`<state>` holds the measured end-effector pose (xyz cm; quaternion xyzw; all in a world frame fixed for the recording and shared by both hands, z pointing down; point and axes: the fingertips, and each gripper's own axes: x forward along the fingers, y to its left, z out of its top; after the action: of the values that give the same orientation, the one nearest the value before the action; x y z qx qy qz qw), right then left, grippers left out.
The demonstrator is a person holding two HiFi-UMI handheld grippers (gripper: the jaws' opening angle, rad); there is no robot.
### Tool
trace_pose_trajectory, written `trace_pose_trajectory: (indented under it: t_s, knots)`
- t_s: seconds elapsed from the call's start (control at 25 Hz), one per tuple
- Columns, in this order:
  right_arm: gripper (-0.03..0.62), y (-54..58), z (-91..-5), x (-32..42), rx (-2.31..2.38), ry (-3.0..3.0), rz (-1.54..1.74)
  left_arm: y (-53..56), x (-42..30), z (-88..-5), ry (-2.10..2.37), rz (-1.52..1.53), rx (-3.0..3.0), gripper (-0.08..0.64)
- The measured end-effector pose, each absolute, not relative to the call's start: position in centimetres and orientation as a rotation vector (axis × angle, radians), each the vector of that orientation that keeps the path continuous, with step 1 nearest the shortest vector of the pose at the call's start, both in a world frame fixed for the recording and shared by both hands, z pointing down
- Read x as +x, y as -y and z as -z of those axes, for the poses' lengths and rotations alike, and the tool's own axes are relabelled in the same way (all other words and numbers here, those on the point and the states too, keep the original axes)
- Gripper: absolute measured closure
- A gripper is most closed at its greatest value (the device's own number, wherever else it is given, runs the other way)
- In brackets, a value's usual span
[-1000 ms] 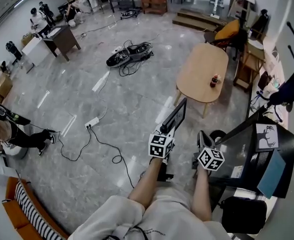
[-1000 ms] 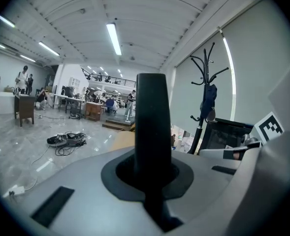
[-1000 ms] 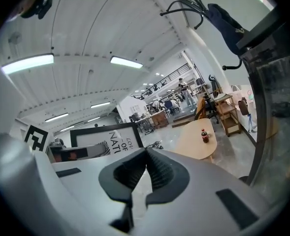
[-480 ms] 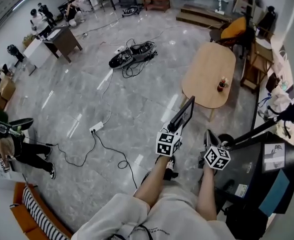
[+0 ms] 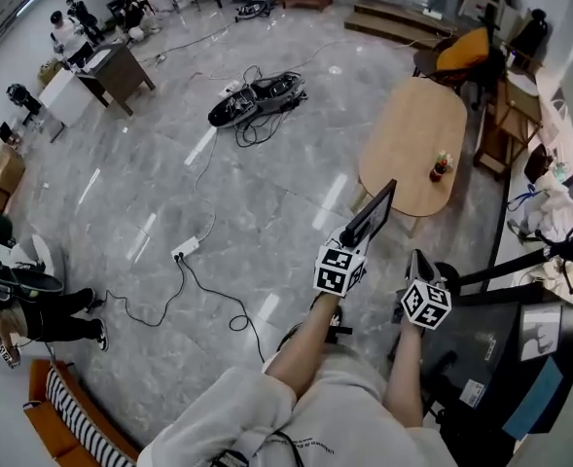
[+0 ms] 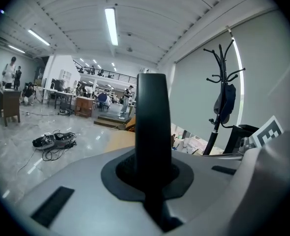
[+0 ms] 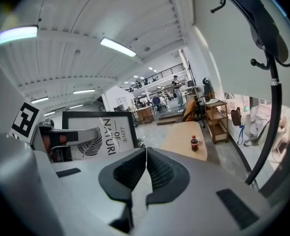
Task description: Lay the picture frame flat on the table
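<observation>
Jaws of the left gripper (image 5: 352,243) are clamped on the frame (image 5: 372,215), which is held upright, near the table's (image 5: 403,134) near end. The right gripper (image 7: 145,154) is closed on nothing. The frame is best tipped gently onto bare wood — kept clear of the bottle (image 5: 440,168) at the right edge.

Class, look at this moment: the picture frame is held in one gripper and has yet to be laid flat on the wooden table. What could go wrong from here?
1. Only the left gripper clamps the picture frame, by one edge; the right gripper is shut and empty, so the frame might swing or slip.
2. A bottle stands near the closer end of the table; laying the frame there could knock it over.
</observation>
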<state>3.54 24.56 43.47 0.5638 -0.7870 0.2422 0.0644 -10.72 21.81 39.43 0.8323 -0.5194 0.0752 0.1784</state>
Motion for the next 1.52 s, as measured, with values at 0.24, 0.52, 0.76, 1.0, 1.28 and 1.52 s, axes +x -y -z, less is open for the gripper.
trace_pose_trajectory:
  t_s: [0.24, 0.52, 0.76, 1.0, 1.28, 1.52]
  knots:
    - [0.558, -21.3, -43.2, 3.5, 1.807, 2.337, -0.66, -17.3, -11.0, -39.4, 1.42, -0.195, 2.392, 0.532]
    - [0.558, -17.8, -40.6, 3.8, 2.047, 2.479, -0.725, -14.1, -12.6, -39.7, 1.381, -0.193, 2.435, 0.532]
    - [0.558, -17.4, -41.8, 2.7, 2.027, 2.429, -0.77, -13.3, -13.7, -41.4, 1.345, -0.184, 2.397, 0.532]
    - [0.557, -16.8, -43.2, 2.1, 1.946, 2.401, -0.773, -12.0, -14.1, -42.9, 1.347, -0.163, 2.353, 0.532]
    - [0.557, -14.7, -43.1, 2.1, 1.923, 2.43, -0.743, -9.8, -12.9, -43.5, 1.341, -0.177, 2.353, 0.532]
    - [0.557, -11.6, -42.9, 2.8, 1.9, 2.473, -0.784, -7.4, -11.8, -43.5, 1.343, -0.195, 2.361, 0.532]
